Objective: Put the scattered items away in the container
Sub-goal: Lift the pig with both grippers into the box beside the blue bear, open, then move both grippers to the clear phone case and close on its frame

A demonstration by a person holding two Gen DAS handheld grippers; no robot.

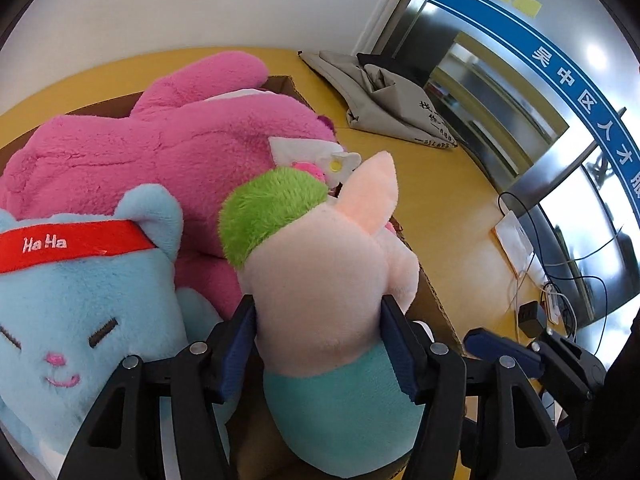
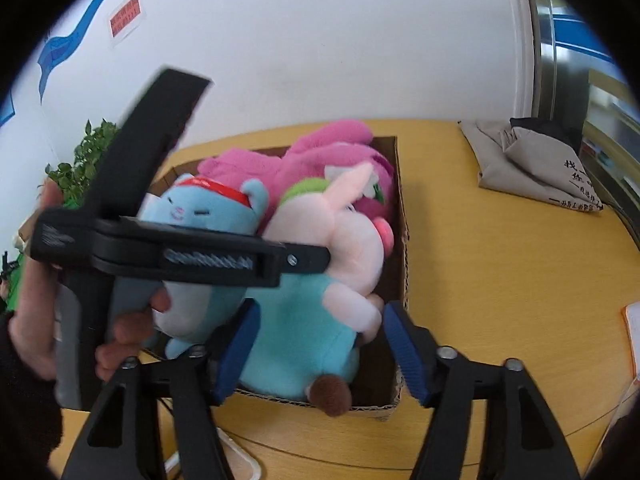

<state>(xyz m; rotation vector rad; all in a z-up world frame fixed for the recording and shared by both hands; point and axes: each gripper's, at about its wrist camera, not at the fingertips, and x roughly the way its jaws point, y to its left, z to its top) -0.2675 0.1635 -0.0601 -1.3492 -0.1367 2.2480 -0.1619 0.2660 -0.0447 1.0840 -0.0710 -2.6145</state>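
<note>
Two tongs: left tongs (image 1: 320, 340) pinch the pink pig plush (image 1: 320, 280), head pointing far, over the cardboard box (image 2: 400, 208); right tongs (image 2: 320, 348) spread.

"Ha Ha" is stitched in white on the red headband (image 1: 76, 244) of the blue plush (image 1: 80, 320). The blue band (image 1: 560, 76) across the glass wall carries white Chinese characters: 吴中区人才, then it runs out of sight. The grey bag (image 1: 400, 104) on the table has black handwritten-style Chinese lines, too small to make out. The red sticker (image 2: 126, 16) on the white wall has print I can't read.
</note>
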